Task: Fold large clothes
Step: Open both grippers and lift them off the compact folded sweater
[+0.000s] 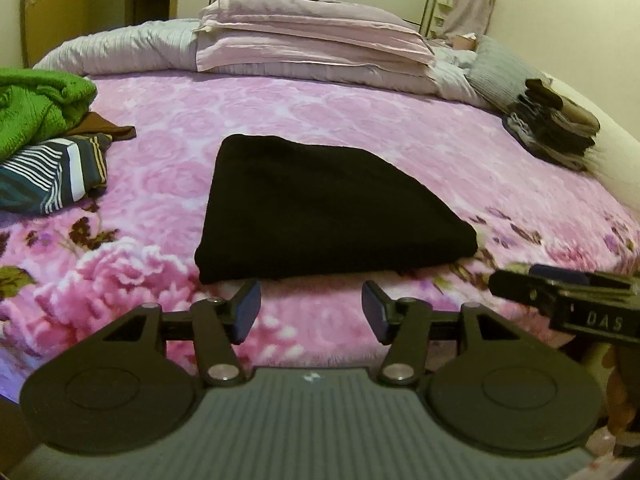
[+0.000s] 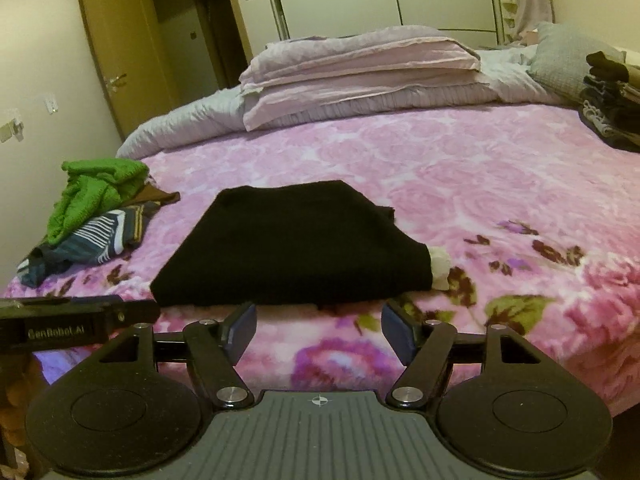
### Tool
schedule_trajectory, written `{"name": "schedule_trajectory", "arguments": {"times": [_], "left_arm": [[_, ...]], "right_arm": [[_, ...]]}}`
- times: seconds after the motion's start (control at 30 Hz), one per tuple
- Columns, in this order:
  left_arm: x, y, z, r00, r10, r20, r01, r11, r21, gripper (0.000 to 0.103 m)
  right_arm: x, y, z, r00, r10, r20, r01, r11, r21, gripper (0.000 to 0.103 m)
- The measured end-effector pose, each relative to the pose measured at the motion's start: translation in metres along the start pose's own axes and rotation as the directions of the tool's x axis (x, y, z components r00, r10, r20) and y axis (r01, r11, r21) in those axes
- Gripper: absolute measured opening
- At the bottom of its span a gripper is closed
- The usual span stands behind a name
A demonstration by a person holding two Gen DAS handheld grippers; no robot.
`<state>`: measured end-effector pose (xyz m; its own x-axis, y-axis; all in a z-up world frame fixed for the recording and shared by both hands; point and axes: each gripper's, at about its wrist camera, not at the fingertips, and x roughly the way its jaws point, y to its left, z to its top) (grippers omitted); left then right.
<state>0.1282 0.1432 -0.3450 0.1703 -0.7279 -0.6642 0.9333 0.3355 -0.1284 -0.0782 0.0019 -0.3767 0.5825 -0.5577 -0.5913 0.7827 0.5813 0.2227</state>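
A black garment (image 1: 320, 208) lies folded into a flat block on the pink floral blanket (image 1: 360, 120), and it also shows in the right wrist view as the black garment (image 2: 296, 248). My left gripper (image 1: 311, 310) stands open just in front of its near edge, holding nothing. My right gripper (image 2: 318, 326) is open too, just short of the same edge, with empty fingers. The right gripper's side pokes into the left wrist view as a black bar (image 1: 568, 300). A small white piece (image 2: 440, 264) peeks out at the garment's right corner.
A heap of unfolded clothes sits at the left: a green knit (image 1: 36, 108) and a striped garment (image 1: 52, 176). A stack of folded dark clothes (image 1: 556, 128) rests at the far right. Folded pink bedding (image 1: 312, 44) and a grey pillow (image 1: 496, 72) line the bed's head.
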Motion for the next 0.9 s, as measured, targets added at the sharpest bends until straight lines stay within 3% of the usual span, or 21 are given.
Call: {"name": "schedule_trajectory", "arguments": {"times": [0.47,0.9], "left_arm": [[-0.027,-0.010,-0.008,1.000,0.010,0.029,-0.011,0.999,0.041,0.058],[0.032,-0.007,-0.004,0.996,0.038,-0.079,-0.035,0.999,0.037,0.059]], "right_arm": [[-0.027,0.006,-0.006,1.000,0.002,0.028,-0.001,1.000,-0.027,0.066],[0.027,-0.021,-0.011,0.997,-0.006,-0.081,0.008,0.999,0.031,0.066]]}}
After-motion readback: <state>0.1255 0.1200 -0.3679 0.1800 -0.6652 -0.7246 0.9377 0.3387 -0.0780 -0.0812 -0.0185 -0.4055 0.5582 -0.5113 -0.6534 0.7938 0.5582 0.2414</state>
